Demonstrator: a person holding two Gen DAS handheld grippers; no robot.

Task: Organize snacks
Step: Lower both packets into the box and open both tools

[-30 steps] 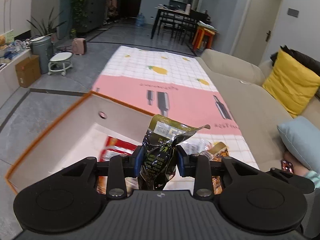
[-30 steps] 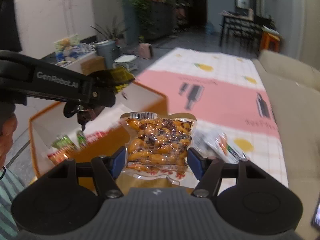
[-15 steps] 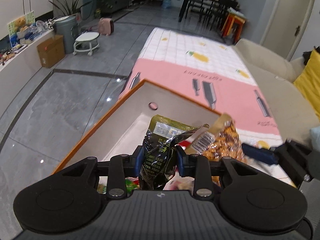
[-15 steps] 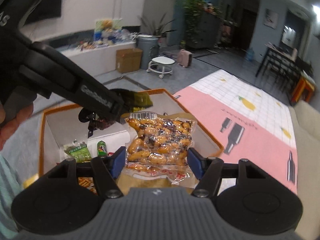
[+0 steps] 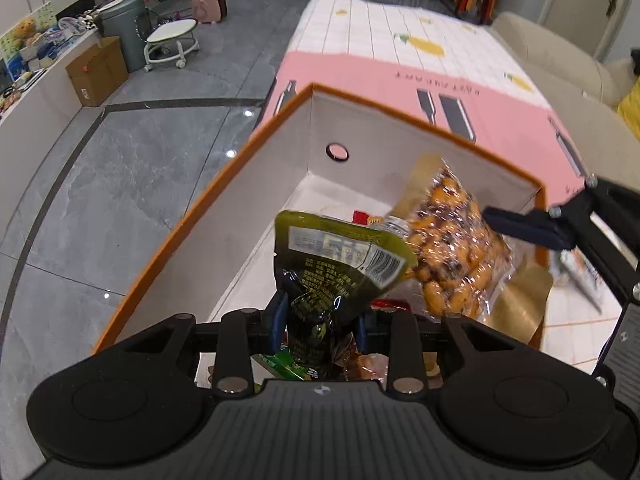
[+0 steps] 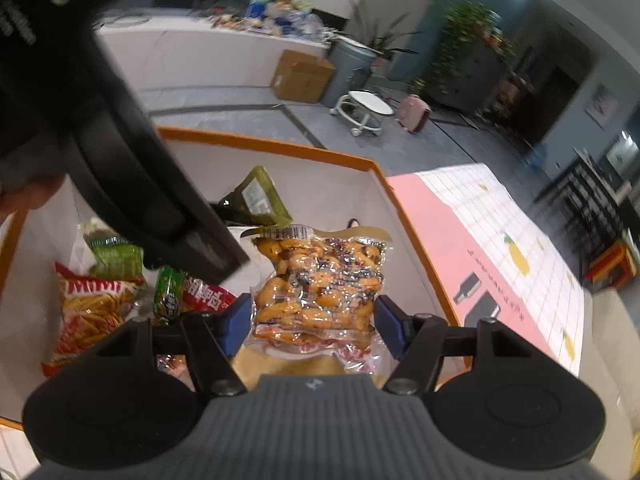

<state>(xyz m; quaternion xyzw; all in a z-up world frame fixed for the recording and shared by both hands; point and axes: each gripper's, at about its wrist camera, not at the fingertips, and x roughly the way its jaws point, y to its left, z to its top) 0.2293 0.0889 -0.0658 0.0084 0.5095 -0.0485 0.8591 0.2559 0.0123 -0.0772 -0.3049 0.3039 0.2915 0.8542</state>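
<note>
Left fingers [image 5: 320, 322] pinching a dark green pouch [image 5: 334, 276] low on its body, blue pads tight on either side, top flap with white label and barcode tilted up and forward. Right fingers [image 6: 314, 314] clamped on a clear vacuum pack [image 6: 320, 284] of orange-brown nuts, pads pressed into both side edges, barcode strip at the far end. Both packs hanging over the open box [image 5: 224, 216], orange-rimmed with white inner walls and a round hole in the far wall. In the left view, nut pack just right of the pouch, near it, whether touching not clear; right gripper's dark pad against its side above the box's right rim. In the right view, left gripper's black body crossing the upper left, pouch sticking out past it just behind the nut pack. On the box floor at left, a red-and-white chip bag [image 6: 86, 308], a green packet [image 6: 116, 254], a small green can [image 6: 170, 294] and a red packet [image 6: 206, 292], lying close together. Box resting on a pink and white checked cloth [image 5: 400, 60] printed with yellow fruit and dark bottles. Beyond, grey tiled floor, a cardboard carton [image 5: 98, 72], a white wheeled stool [image 5: 172, 42], a grey bin [image 5: 128, 20], a beige sofa [image 5: 560, 60] along the right.
</note>
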